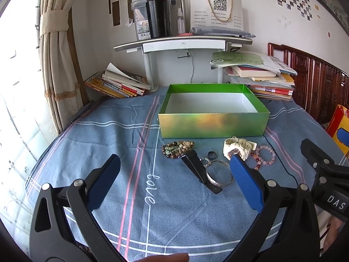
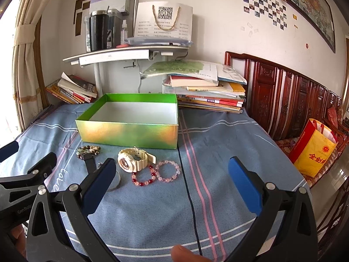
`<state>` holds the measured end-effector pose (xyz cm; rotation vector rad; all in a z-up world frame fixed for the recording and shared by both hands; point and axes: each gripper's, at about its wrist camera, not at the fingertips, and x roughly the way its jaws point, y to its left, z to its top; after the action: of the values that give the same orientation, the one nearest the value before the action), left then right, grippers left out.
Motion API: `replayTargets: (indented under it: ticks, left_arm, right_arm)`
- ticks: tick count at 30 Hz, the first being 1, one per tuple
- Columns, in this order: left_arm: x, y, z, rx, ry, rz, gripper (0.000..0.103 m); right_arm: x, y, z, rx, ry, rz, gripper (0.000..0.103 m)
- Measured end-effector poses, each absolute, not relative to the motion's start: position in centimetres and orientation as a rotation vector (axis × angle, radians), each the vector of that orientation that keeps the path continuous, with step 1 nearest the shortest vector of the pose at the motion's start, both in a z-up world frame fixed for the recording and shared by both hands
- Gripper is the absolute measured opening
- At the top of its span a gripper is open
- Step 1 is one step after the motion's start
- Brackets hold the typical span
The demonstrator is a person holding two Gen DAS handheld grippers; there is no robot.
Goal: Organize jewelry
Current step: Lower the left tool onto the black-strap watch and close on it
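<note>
An open green box (image 1: 212,125) (image 2: 128,134) with a white, empty inside stands on the blue cloth. In front of it lie a brown bead bracelet (image 1: 177,148) (image 2: 88,149), a black watch (image 1: 196,168) (image 2: 90,162), a small dark ring (image 1: 212,154), a silver bangle (image 1: 219,174), a white watch (image 1: 238,147) (image 2: 134,158), a red-and-pink bead bracelet (image 2: 142,175) and a pink bead bracelet (image 1: 266,155) (image 2: 168,171). My left gripper (image 1: 174,163) is open and empty, above the cloth, near side of the jewelry. My right gripper (image 2: 172,166) is open and empty, to its right.
Book stacks (image 1: 259,76) (image 1: 118,84) lie behind the box, under a grey shelf (image 1: 183,43) with a black flask (image 1: 158,17). A curtain (image 1: 56,65) hangs left. A wooden bench back (image 2: 290,96) and a yellow bag (image 2: 314,150) are right.
</note>
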<state>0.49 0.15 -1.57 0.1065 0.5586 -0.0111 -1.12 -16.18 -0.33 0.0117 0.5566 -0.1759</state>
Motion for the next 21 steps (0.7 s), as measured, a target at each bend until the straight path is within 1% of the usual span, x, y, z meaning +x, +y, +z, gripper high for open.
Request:
replayTargets:
  ticks: [5, 11, 13, 15, 16, 17, 18, 19, 21]
  left_arm:
    - [1.9, 0.4, -2.9, 0.115, 0.644, 0.007, 0.099]
    - [4.6, 0.6, -6.4, 0.1, 0.805, -0.067, 0.099]
    - [5.2, 0.5, -7.4, 0.099, 0.832, -0.086, 0.098]
    - [5.9, 0.4, -7.9, 0.097, 0.842, -0.096, 0.096]
    - [6.4, 0.4, -8.1, 0.086, 0.849, -0.103, 0.096]
    - [6.7, 0.4, -8.1, 0.073, 0.854, -0.113, 0.093]
    - [7.2, 0.6, -8.1, 0.054, 0.862, -0.133, 0.088]
    - [7.8, 0.9, -8.1, 0.036, 0.869, -0.141, 0.085]
    - [9.4, 1.5, -8.4, -0.009, 0.892, -0.119, 0.074]
  right_arm:
    - [0.4, -17.7, -1.5, 0.008, 0.636, -0.183, 0.101]
    - [3.7, -20.6, -5.3, 0.073, 0.806, -0.149, 0.1]
    - [4.6, -21.1, -6.4, 0.09, 0.841, -0.128, 0.092]
    - [5.7, -21.3, -7.2, 0.111, 0.88, -0.1, 0.077]
    - [6.3, -21.3, -7.4, 0.12, 0.887, -0.084, 0.075]
    - [6.7, -21.3, -7.5, 0.124, 0.886, -0.073, 0.072]
    - [7.1, -21.3, -7.5, 0.115, 0.881, -0.077, 0.069]
    - [7.4, -21.2, -7.5, 0.104, 0.875, -0.083, 0.069]
    - [8.0, -21.1, -7.3, 0.097, 0.868, -0.092, 0.069]
